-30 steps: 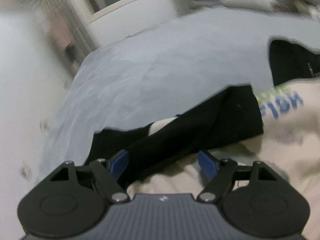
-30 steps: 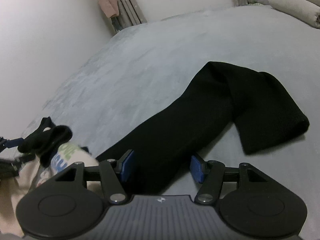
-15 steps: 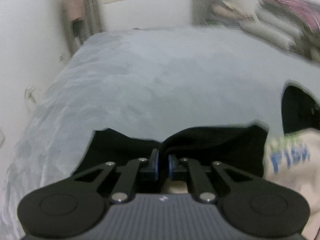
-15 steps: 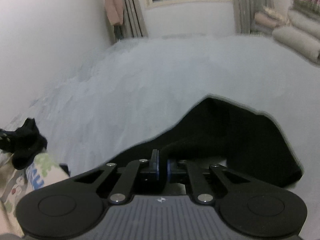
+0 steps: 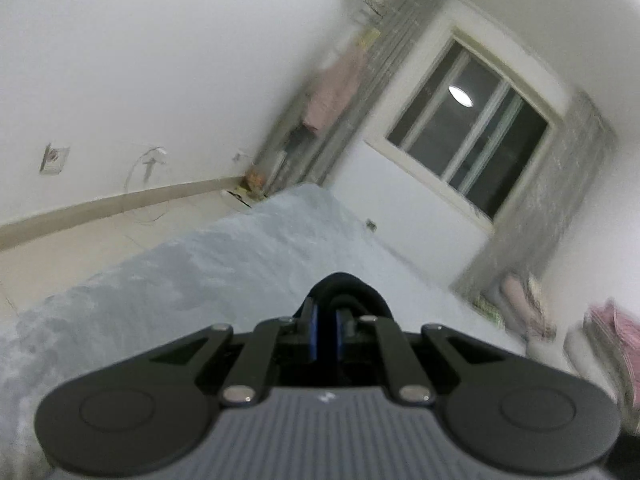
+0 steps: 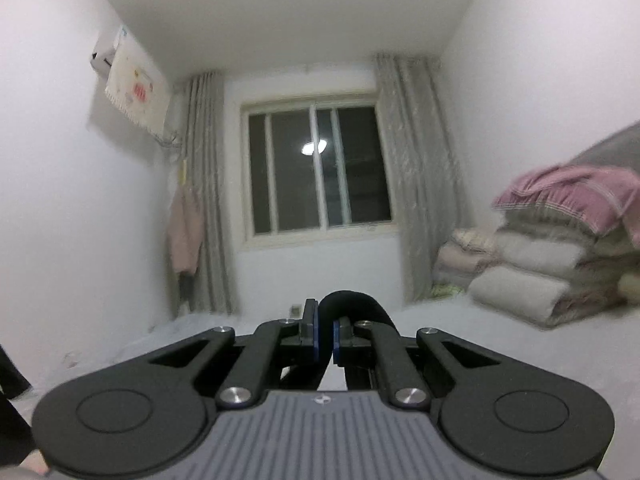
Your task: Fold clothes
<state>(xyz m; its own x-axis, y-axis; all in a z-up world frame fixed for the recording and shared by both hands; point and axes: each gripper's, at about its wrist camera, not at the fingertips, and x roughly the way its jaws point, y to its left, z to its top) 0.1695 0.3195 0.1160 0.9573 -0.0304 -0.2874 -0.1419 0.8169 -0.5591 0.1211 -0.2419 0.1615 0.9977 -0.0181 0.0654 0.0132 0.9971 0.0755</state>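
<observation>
A black garment (image 5: 340, 286) is held pinched at two spots and raised above the grey bed (image 5: 160, 280), presumably so it hangs free for folding, with the left gripper (image 5: 325, 334) and the right gripper (image 6: 325, 336) each clenched nearly closed on a bunched fold.

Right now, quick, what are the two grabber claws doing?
Left gripper: shut on a fold of the black fabric garment.
Right gripper: shut on the black fabric garment too.
</observation>
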